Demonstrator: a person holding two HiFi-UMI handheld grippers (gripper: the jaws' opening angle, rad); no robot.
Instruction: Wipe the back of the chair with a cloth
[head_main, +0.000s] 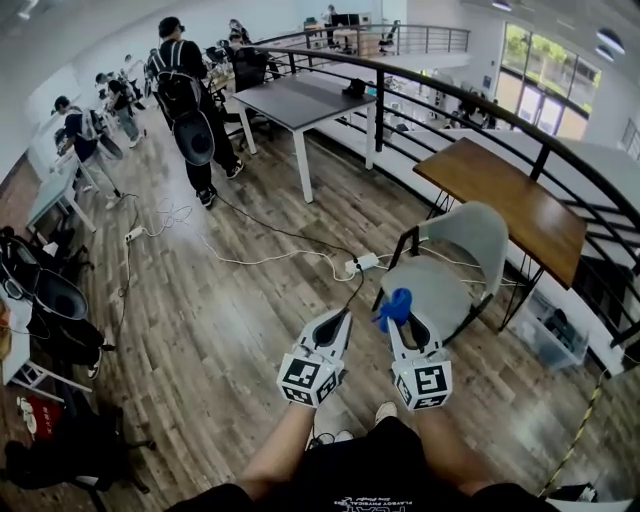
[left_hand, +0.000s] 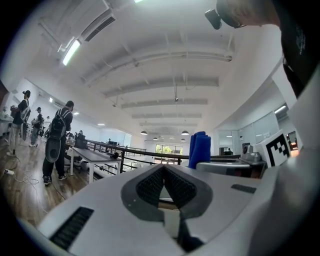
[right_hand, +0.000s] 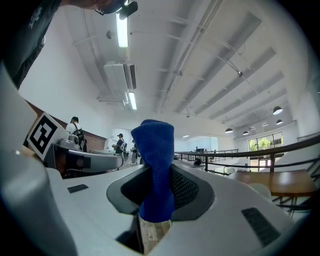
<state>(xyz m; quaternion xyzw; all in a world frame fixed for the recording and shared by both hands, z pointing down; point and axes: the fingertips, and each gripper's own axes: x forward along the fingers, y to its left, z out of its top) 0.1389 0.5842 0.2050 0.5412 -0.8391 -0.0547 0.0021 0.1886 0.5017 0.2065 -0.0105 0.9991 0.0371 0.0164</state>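
Note:
A grey chair stands on the wood floor just ahead, its seat toward me and its curved backrest on the far right side. My right gripper is held up in front of the seat and is shut on a folded blue cloth, which sticks up from between the jaws. My left gripper is level beside it to the left, shut with nothing in it. The left gripper view also shows the blue cloth. Neither gripper touches the chair.
A brown wooden table stands right behind the chair against a curved black railing. A white power strip with cables lies on the floor left of the chair. A clear bin sits under the table. Several people stand far off.

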